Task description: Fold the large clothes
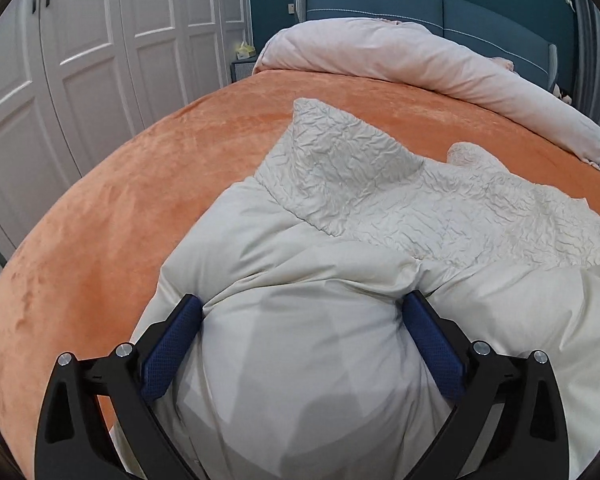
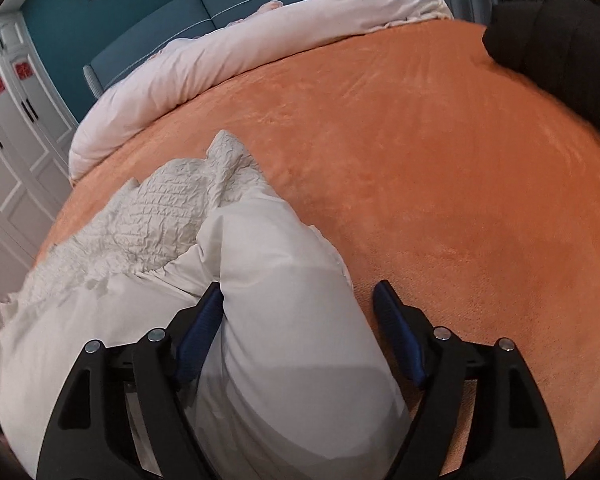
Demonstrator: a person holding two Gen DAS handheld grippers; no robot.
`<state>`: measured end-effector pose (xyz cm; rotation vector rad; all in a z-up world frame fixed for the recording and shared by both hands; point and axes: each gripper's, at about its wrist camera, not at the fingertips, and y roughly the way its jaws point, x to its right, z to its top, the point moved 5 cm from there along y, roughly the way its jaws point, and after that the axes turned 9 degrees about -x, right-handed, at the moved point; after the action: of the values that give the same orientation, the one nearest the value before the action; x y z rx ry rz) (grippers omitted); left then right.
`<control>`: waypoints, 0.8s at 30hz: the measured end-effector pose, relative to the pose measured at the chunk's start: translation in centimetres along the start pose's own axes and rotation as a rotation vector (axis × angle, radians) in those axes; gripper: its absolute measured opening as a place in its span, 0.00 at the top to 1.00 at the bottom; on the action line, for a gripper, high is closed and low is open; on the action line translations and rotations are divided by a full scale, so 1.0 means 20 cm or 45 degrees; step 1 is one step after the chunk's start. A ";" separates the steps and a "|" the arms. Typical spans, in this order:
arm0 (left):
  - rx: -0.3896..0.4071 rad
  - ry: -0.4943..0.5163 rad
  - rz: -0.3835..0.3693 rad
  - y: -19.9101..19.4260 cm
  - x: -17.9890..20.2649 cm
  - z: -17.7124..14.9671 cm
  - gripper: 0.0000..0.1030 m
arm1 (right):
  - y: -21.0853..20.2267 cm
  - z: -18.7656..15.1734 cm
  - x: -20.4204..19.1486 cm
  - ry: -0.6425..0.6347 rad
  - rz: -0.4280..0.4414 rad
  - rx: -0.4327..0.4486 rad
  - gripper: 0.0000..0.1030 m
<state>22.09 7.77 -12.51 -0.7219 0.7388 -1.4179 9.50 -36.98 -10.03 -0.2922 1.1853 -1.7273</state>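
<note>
A pale grey puffy jacket lies on the orange blanket; its crinkled lining faces up further back. My left gripper is open wide over the jacket's near part, and a padded bulge fills the gap and touches both blue pads. In the right wrist view the jacket runs under my right gripper. That gripper is open: the left pad rests against a padded roll, while the right pad stands clear over the blanket.
A rolled pinkish-white duvet lies across the head of the bed, before a blue headboard. White wardrobe doors stand to the left. A black object sits at the bed's far right. Bare orange blanket stretches right of the jacket.
</note>
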 end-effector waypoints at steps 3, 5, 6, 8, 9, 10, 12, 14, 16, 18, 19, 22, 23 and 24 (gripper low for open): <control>-0.017 0.003 0.014 -0.02 0.00 0.01 0.05 | -0.05 0.02 -0.03 -0.015 -0.044 -0.001 0.33; -0.030 0.015 0.058 -0.04 0.01 0.02 0.05 | -0.19 0.04 -0.11 -0.071 -0.103 0.096 0.46; -0.037 0.015 0.072 -0.05 0.02 0.02 0.05 | -0.29 0.04 -0.19 -0.108 -0.079 0.165 0.46; -0.053 0.006 0.094 -0.08 0.02 0.01 0.05 | -0.40 0.03 -0.37 -0.222 -0.028 0.214 0.47; -0.060 -0.002 0.102 -0.09 0.02 0.01 0.05 | -0.42 0.02 -0.44 -0.279 -0.017 0.203 0.48; -0.066 -0.009 0.108 -0.09 0.01 0.01 0.05 | -0.42 -0.02 -0.53 -0.343 0.004 0.178 0.53; -0.082 -0.026 0.111 -0.12 0.01 0.00 0.05 | -0.40 -0.11 -0.69 -0.442 0.056 0.124 0.55; -0.094 -0.027 0.119 -0.14 0.01 -0.01 0.05 | -0.32 -0.22 -0.81 -0.530 0.065 0.054 0.55; -0.102 -0.033 0.119 -0.15 0.01 -0.02 0.05 | -0.19 -0.34 -0.85 -0.603 -0.005 -0.018 0.55; -0.112 -0.041 0.109 -0.16 0.01 -0.03 0.05 | -0.16 -0.40 -0.84 -0.620 -0.033 0.009 0.55; -0.115 -0.044 0.104 -0.16 0.00 -0.03 0.05 | -0.15 -0.39 -0.84 -0.610 -0.028 0.000 0.55; -0.130 -0.048 0.094 -0.18 0.00 -0.03 0.05 | -0.22 -0.35 -0.87 -0.542 0.013 -0.034 0.55; -0.135 -0.051 0.086 -0.19 0.00 -0.04 0.05 | -0.25 -0.33 -0.90 -0.540 0.039 -0.024 0.55; -0.137 -0.055 0.082 -0.20 0.00 -0.04 0.05 | -0.29 -0.32 -0.94 -0.542 0.061 -0.005 0.55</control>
<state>19.11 7.71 -9.74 -0.8027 0.8026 -1.3082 11.21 -17.77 -2.74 -0.5961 0.8756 -1.5237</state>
